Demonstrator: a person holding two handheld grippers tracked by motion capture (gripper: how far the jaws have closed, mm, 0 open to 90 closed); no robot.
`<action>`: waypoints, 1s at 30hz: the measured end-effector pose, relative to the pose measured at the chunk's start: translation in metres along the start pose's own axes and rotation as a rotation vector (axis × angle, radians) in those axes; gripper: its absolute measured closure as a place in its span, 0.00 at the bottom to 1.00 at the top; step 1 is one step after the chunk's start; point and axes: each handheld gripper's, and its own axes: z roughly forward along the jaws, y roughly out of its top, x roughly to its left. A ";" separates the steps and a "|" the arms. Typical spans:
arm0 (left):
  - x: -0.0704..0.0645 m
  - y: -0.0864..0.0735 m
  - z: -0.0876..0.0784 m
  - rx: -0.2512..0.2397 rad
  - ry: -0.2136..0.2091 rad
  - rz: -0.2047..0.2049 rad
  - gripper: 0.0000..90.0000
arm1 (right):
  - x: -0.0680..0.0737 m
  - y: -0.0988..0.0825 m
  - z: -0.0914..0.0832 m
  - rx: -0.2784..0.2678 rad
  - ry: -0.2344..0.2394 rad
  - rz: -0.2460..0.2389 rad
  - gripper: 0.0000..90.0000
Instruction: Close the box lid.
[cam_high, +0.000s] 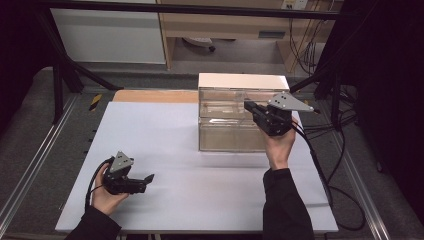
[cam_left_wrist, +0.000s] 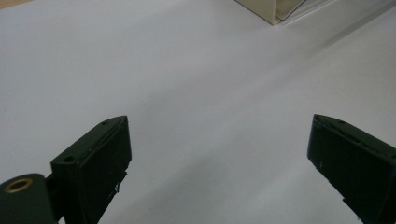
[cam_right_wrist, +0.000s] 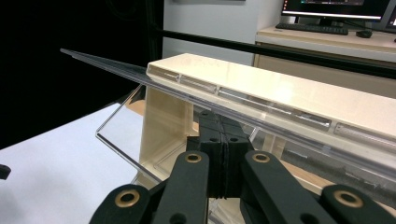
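Observation:
A two-tier clear plastic box (cam_high: 227, 135) with a cream top (cam_right_wrist: 289, 91) stands on the white table (cam_high: 190, 175), right of centre. My right gripper (cam_high: 248, 106) is at the upper tier's front right. Its jaws are shut, pad against pad, with nothing between them. In the right gripper view the upper tier's clear door (cam_right_wrist: 116, 70) is swung up and out. The right gripper's (cam_right_wrist: 223, 123) tips sit just under the door's edge. Whether they touch it I cannot tell. My left gripper (cam_high: 146, 182) is low over the table's front left, open and holding nothing (cam_left_wrist: 219, 122). The box's corner (cam_left_wrist: 271, 9) lies far ahead of it.
A wooden strip (cam_high: 155, 96) runs along the table's far edge, left of the box. Metal rails (cam_high: 30, 170) flank the table on both sides. Cables (cam_high: 325, 165) trail from the right gripper over the right edge. A desk with a monitor (cam_right_wrist: 336, 9) stands beyond.

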 end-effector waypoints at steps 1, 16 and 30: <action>0.001 -0.001 0.000 0.006 0.001 0.005 0.06 | 0.000 0.000 -0.001 0.003 0.001 0.003 1.00; 0.004 -0.012 0.003 0.040 -0.004 -0.003 0.06 | 0.001 -0.007 -0.005 0.026 0.008 0.021 1.00; 0.004 -0.013 0.005 0.046 -0.005 0.000 0.06 | 0.003 -0.019 -0.005 0.057 0.013 0.017 1.00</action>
